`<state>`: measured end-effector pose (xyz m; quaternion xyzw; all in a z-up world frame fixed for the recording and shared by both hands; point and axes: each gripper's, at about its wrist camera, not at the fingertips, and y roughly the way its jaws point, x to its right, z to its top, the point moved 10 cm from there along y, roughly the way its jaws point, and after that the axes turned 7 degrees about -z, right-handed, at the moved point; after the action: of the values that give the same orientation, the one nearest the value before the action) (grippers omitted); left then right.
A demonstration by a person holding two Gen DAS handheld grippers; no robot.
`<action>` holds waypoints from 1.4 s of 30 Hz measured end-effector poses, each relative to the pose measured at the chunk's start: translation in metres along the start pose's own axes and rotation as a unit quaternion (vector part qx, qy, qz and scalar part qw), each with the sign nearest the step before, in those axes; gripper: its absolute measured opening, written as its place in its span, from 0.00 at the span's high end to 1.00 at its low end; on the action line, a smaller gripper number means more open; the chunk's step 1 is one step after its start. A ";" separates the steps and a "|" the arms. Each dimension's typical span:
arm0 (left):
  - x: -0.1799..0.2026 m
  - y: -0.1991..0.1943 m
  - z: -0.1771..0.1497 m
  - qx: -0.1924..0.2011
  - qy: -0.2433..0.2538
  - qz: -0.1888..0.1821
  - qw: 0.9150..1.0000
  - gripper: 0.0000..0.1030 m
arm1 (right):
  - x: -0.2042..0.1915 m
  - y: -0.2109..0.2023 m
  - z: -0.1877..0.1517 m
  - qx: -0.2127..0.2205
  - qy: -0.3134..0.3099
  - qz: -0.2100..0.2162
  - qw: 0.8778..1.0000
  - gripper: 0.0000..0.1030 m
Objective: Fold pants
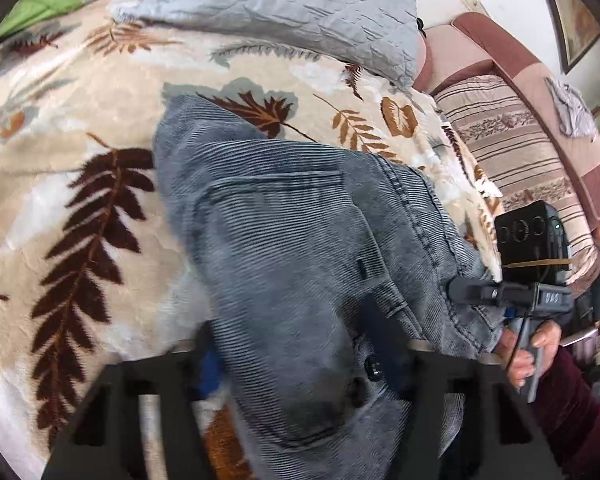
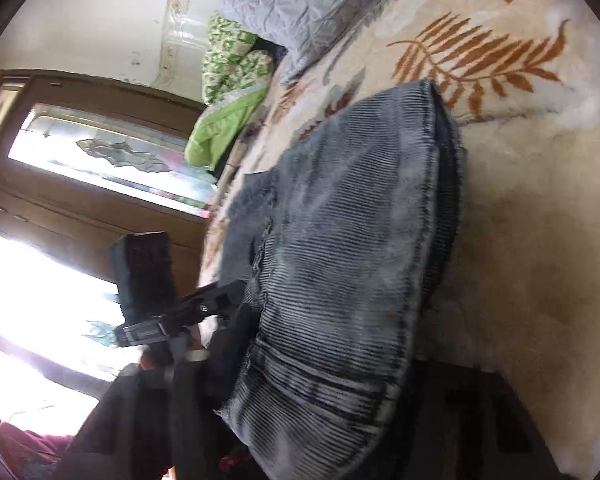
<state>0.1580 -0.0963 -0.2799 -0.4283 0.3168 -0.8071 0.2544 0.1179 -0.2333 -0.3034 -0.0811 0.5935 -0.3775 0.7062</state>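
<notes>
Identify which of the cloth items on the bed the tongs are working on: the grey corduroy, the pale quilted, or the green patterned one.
The grey corduroy pants, ribbed with a stitched pocket, lying bunched between both tongs on the leaf-print blanket.

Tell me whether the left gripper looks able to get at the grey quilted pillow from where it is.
Probably not without letting go. The left gripper has the grey corduroy pants bunched between its fingers, and the grey quilted pillow lies well beyond them across the leaf-print blanket.
</notes>
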 end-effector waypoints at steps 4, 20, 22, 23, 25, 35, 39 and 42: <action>0.001 -0.006 0.001 0.010 0.006 0.004 1.000 0.63 | -0.004 -0.008 -0.001 0.025 -0.015 -0.025 0.999 0.61; 0.047 -0.090 0.090 0.085 0.028 0.017 0.996 0.74 | -0.098 -0.045 0.058 0.087 -0.081 0.001 0.993 0.65; 0.051 -0.105 0.110 0.108 0.032 0.022 0.993 0.74 | -0.110 -0.052 0.075 0.104 -0.087 0.013 0.991 0.65; 0.053 -0.111 0.120 0.117 0.032 0.022 0.992 0.74 | -0.116 -0.055 0.083 0.112 -0.089 0.018 0.990 0.65; 0.055 -0.120 0.135 0.134 0.031 0.022 0.990 0.74 | -0.126 -0.058 0.097 0.124 -0.093 0.028 0.987 0.65; 0.027 -0.094 0.155 0.141 0.014 0.067 0.988 0.74 | -0.104 -0.031 0.121 0.123 -0.078 0.033 0.989 0.65; -0.004 -0.050 0.137 0.099 -0.005 0.087 0.991 0.74 | -0.068 -0.007 0.117 0.105 -0.052 0.021 0.993 0.65; -0.031 -0.018 0.121 0.065 -0.022 0.110 0.992 0.74 | -0.039 0.012 0.115 0.086 -0.043 -0.006 0.995 0.65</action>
<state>0.2744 -0.0985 -0.2305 -0.3906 0.3037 -0.7835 0.3759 0.2259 -0.2380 -0.2475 -0.0394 0.5273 -0.4275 0.7333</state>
